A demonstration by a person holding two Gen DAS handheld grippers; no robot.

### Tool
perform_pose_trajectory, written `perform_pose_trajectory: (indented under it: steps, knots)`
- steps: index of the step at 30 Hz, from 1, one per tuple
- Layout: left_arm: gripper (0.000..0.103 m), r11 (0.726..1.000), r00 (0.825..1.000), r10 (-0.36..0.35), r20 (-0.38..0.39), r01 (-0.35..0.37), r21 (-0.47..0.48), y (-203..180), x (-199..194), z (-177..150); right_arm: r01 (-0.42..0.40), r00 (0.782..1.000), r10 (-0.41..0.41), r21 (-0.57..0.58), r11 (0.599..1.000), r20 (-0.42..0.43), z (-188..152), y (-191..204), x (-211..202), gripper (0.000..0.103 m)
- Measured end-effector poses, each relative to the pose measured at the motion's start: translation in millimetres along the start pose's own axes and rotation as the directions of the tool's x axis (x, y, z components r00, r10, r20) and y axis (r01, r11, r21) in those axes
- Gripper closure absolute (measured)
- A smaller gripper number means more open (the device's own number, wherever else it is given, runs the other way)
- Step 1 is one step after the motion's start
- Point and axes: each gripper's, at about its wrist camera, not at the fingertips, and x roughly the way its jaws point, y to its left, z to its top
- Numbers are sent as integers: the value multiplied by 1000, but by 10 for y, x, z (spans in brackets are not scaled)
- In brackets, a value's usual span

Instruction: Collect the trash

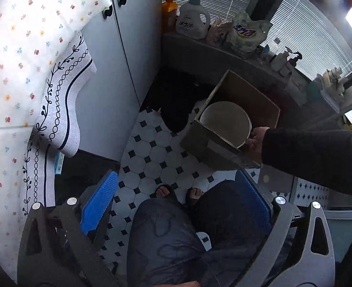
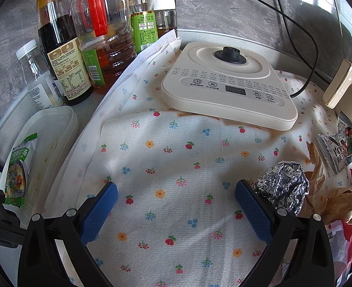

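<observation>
Blue ribbed pads of the right gripper [image 2: 176,205] stand spread wide at the bottom of the right wrist view, gripping nothing, over a white cloth printed with small flowers [image 2: 166,157]. Just beside the right-hand pad, at lower right of the frame, lies a crumpled ball of silver foil [image 2: 283,186], with torn brown paper [image 2: 329,196] and a printed foil sachet [image 2: 336,150] further toward the right edge. A cream induction cooker base [image 2: 228,83] sits on the cloth at centre, and sauce and oil bottles [image 2: 80,43] crowd the upper left.

In the left wrist view the left gripper [image 1: 176,205] is likewise spread and empty, above black-and-white floor tiles [image 1: 156,153]. At centre right a bare hand [image 1: 254,138] in a dark sleeve grips the edge of a brown cardboard box [image 1: 254,100] with a round pale lid-like object [image 1: 223,117] inside.
</observation>
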Motion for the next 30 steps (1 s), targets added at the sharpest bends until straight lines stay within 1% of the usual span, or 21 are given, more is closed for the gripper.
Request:
perform_pose_trajectory:
  steps: [3, 6, 8, 10, 12, 15, 18, 21, 23, 24, 25, 27, 28, 30]
  knots:
    - [6, 1000, 1000, 5, 14, -5, 0, 108, 444, -29, 0, 1000, 0, 0, 1000, 0, 0, 0, 0, 7]
    - [6, 1000, 1000, 21, 10, -21, 10, 186, 826, -46, 0, 1000, 0, 0, 1000, 0, -1, 0, 0, 7]
    - [6, 1000, 1000, 25, 7, -25, 2, 219, 992, -27, 0, 1000, 0, 0, 1000, 0, -3, -2, 1, 7]
    - [6, 1000, 1000, 28, 6, -28, 9, 232, 1042, 9, 0, 1000, 0, 0, 1000, 0, 1, 1, -1, 7]
    - [6, 999, 999, 39, 12, -39, 25, 239, 983, 51, 0, 1000, 0, 0, 1000, 0, -3, -2, 0, 7]
    - [6, 1000, 1000, 25, -10, -25, 1, 275, 775, 132, 0, 1000, 0, 0, 1000, 0, 0, 1, -1, 7]
    - [6, 1000, 1000, 15, -27, -16, -3, 231, 375, 252, 0, 1000, 0, 0, 1000, 0, -2, 0, -1, 7]
    - [6, 1000, 999, -6, -35, 6, -14, 172, -200, 384, 1, 1000, -1, 0, 1000, 0, 2, 3, -3, 7]
    - [6, 1000, 999, -24, -26, 23, -15, 167, -555, 430, 1, 1000, -1, 0, 1000, 0, -3, -2, -1, 7]
    - [6, 1000, 1000, -17, -18, 17, -4, 163, -674, 438, 1, 1000, -1, 0, 1000, 0, -4, -2, 0, 7]
    - [6, 1000, 1000, -5, -13, 5, 7, 169, -738, 434, 1, 1000, -1, 0, 1000, 0, 0, 2, -2, 7]
    - [6, 1000, 999, 19, -28, -19, -4, 203, -705, 407, 1, 1000, -1, 1, 1000, 0, 2, 3, -4, 7]
    - [6, 999, 999, 22, -46, -23, -30, 245, -636, 377, 1, 1000, -1, 1, 1000, 0, -4, -2, -1, 7]
    - [6, 997, 996, -3, -84, -4, -82, 305, -465, 292, 1, 1000, -1, 1, 1000, 0, -2, 0, -2, 7]
